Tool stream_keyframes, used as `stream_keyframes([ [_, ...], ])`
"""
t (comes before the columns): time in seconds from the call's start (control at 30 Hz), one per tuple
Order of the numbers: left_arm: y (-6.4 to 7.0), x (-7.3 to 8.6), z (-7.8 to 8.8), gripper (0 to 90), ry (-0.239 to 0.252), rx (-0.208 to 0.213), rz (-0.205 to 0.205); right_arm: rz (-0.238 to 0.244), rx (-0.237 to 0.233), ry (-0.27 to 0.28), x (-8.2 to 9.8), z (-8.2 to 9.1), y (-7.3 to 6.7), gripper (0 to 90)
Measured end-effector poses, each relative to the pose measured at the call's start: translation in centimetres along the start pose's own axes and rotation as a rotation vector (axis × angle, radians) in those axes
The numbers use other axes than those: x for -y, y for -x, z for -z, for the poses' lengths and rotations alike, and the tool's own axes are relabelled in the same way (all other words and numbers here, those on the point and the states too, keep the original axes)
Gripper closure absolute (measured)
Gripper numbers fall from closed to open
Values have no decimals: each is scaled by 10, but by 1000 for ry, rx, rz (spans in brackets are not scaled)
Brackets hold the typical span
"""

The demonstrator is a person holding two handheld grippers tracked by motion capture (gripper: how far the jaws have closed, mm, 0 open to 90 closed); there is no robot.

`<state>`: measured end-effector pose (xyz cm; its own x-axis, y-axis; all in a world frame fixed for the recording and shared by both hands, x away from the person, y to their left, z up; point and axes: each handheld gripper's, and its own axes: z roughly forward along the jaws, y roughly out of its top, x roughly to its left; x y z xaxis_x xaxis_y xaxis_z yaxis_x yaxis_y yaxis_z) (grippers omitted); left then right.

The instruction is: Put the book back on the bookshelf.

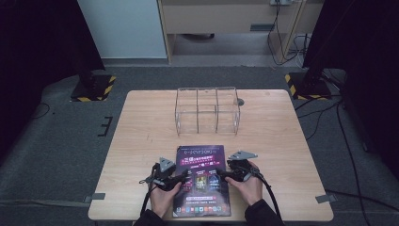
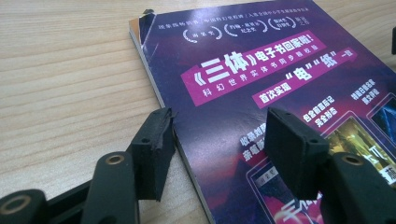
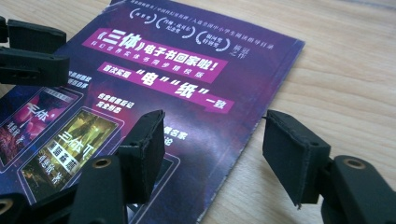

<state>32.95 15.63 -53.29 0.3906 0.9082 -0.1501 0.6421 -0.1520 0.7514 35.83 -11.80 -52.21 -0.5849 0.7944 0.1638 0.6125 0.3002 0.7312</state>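
A purple magazine [image 1: 201, 181] with white and pink print lies flat on the wooden table [image 1: 282, 136], close to the near edge. My left gripper [image 1: 186, 177] is at the magazine's left edge. In the left gripper view its jaws [image 2: 219, 126] stand open astride that edge [image 2: 159, 93], one over the wood and one over the cover. My right gripper [image 1: 221, 175] is at the right edge. Its open jaws [image 3: 215, 123] straddle the cover's border [image 3: 252, 126], with nothing pressed between them. The left gripper's fingers [image 3: 32, 51] reach in at the top left of the right gripper view.
A clear acrylic rack [image 1: 207, 110] with several compartments stands at the back middle of the table. Bare wood lies between it and the magazine. Two dark stands with yellow-black bases [image 1: 91, 87] [image 1: 306, 84] sit on the floor beyond the far corners.
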Motion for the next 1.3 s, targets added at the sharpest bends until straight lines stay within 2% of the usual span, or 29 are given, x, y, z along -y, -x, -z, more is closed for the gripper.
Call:
stream_keyframes([
  [0.2,1,0,-2,398,8,-16,-19,-4,2,-13,2,-4,-3,391],
  [0.43,2,-1,-3,403,13,-18,-8,-12,8,-24,4,-8,-6,392],
  [0.73,-1,0,-2,414,25,3,55,-26,23,-9,6,-8,-7,404],
  [0.83,-7,1,-1,416,47,40,122,-38,23,2,7,-8,-6,418],
  [0.9,-8,1,-1,423,50,50,137,-60,20,10,7,-8,-6,423],
  [1.13,-8,2,1,426,75,53,150,-94,-3,36,10,-7,-2,433],
  [1.3,-10,1,7,434,123,102,181,-101,-3,41,10,-7,-2,433],
])
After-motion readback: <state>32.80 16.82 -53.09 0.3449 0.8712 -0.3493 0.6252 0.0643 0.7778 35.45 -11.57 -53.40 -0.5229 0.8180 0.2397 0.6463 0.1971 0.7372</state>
